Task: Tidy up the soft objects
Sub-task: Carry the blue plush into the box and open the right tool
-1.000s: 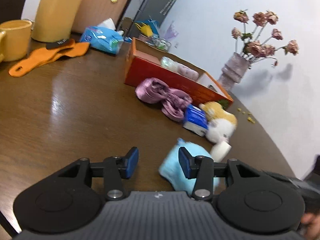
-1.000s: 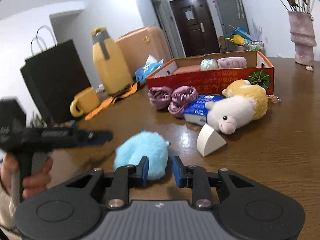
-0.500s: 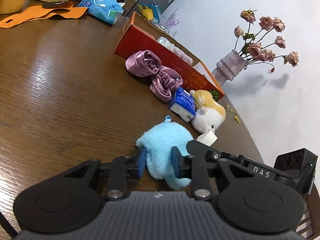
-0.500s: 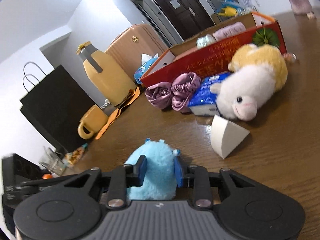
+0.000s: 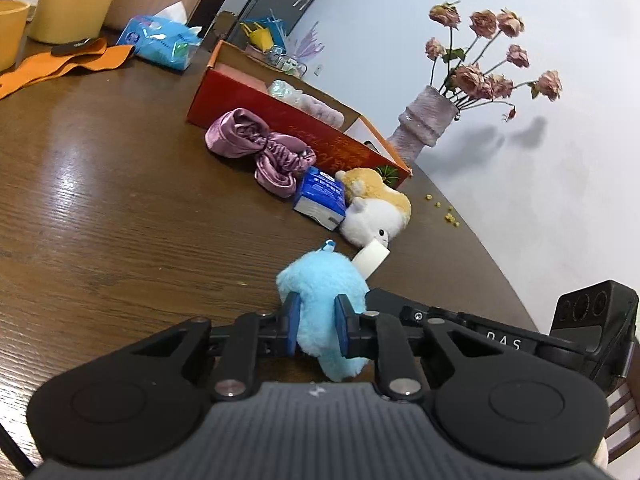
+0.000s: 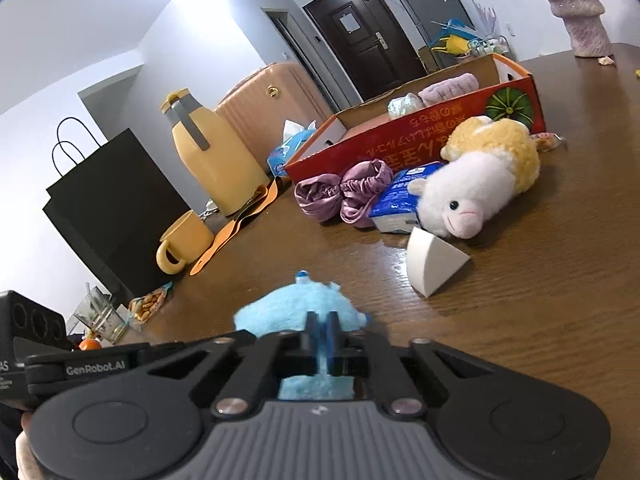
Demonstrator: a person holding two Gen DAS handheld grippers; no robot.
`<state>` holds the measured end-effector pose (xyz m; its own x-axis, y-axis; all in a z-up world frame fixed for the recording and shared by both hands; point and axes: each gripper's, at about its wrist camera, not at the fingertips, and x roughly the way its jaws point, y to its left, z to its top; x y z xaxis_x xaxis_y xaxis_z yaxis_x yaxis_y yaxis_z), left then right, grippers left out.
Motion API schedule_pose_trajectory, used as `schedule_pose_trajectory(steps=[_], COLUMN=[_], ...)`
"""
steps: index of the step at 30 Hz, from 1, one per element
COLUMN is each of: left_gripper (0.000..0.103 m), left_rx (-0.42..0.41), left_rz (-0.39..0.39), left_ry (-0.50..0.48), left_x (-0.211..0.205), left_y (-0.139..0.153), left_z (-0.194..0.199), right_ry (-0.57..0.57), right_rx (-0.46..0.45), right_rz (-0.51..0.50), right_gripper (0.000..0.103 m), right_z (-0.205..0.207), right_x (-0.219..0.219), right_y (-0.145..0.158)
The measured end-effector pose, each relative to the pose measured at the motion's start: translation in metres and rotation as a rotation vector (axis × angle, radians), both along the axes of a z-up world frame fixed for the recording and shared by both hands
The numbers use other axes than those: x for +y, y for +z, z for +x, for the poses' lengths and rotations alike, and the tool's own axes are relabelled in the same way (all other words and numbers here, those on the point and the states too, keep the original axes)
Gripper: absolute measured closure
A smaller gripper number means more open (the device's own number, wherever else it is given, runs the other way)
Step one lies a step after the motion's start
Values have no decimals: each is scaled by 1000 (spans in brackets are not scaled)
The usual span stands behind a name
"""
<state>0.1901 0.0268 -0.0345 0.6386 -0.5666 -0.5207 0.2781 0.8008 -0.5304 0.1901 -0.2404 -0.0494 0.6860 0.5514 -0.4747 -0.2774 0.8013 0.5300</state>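
Your left gripper (image 5: 316, 330) and right gripper (image 6: 322, 338) are both clamped on the blue plush (image 5: 324, 280), w/ the right pinched nearly together on a thin bit. Plush sits near the table (image 5: 100, 208) edge closest to you. Beyond it: white wedge (image 6: 434, 266), white-yellow plush (image 6: 480, 178), blue pack (image 6: 400, 198), purple scrunchies (image 6: 340, 194). Red box (image 6: 408, 146) behind them holds a pink roll (image 6: 450, 88) & a clear wrapped item (image 6: 404, 105).
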Motion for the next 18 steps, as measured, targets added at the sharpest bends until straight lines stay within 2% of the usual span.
schedule_pose_trajectory(steps=[3,6,7,8,13,16,17,18], left_gripper=[85,90,90,90,90,88,82,68], left_rx=[7,39,53,57,56,50,51,55], left_rz=[13,68,66,56,45,36,27,20], left_ry=[0,28,31,30,21,1,-6,-4], left_x=[-2,-4,-3,-1,2,3,4,6], left_y=[-1,-7,-10,-12,-14,-14,-15,-17], left_z=[-1,2,3,3,4,4,5,7], right_ry=[-4,-26,-14,-2,5,1,1,2], right_rx=[-10,-2,1,1,43,41,42,46], right_rz=[-12,7,23,43,66,66,66,71], right_gripper=[100,86,75,70,69,73,74,74], right_z=[-3,-3,-2,-2,3,5,5,6], right_x=[-1,-4,-6,-7,-2,0,0,0], right_y=[0,-2,-4,-6,-17,-17,-18,-18])
